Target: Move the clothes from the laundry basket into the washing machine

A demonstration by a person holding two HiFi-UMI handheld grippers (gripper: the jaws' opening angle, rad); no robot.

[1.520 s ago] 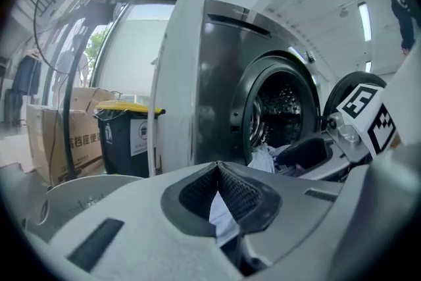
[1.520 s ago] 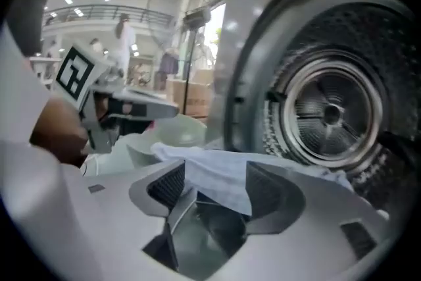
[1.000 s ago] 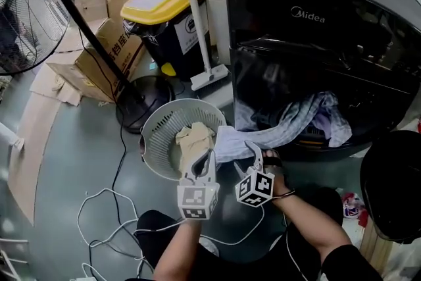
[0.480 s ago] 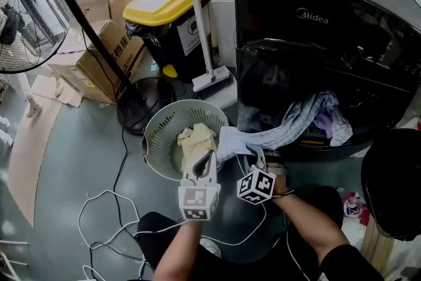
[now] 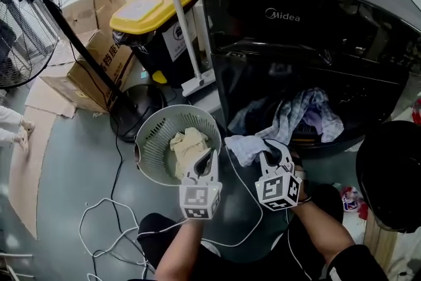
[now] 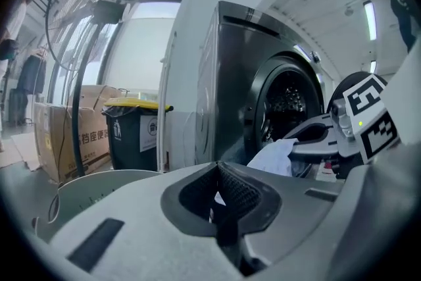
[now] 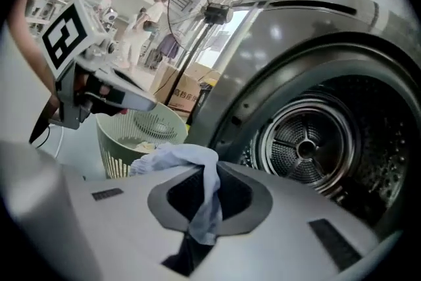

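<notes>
The blue cloth [image 5: 242, 145] was pinched between the jaws of our right gripper [image 5: 271, 151], which had just been closing on it. It hung beside the basket [image 5: 152, 135], and the open washer [image 5: 302, 16] stood ahead of these jaws. A pile [image 5: 296, 112] lay already in the washer mouth. One beige cloth [image 5: 187, 143] was left in the basket, just beyond our left gripper [image 5: 208, 158], whose jaws were together and seemed empty. We judged the task more than half done.

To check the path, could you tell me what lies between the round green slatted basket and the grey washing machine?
Head view: the crumpled pale blue cloth, on which the right gripper has just closed, hangs there.
</notes>
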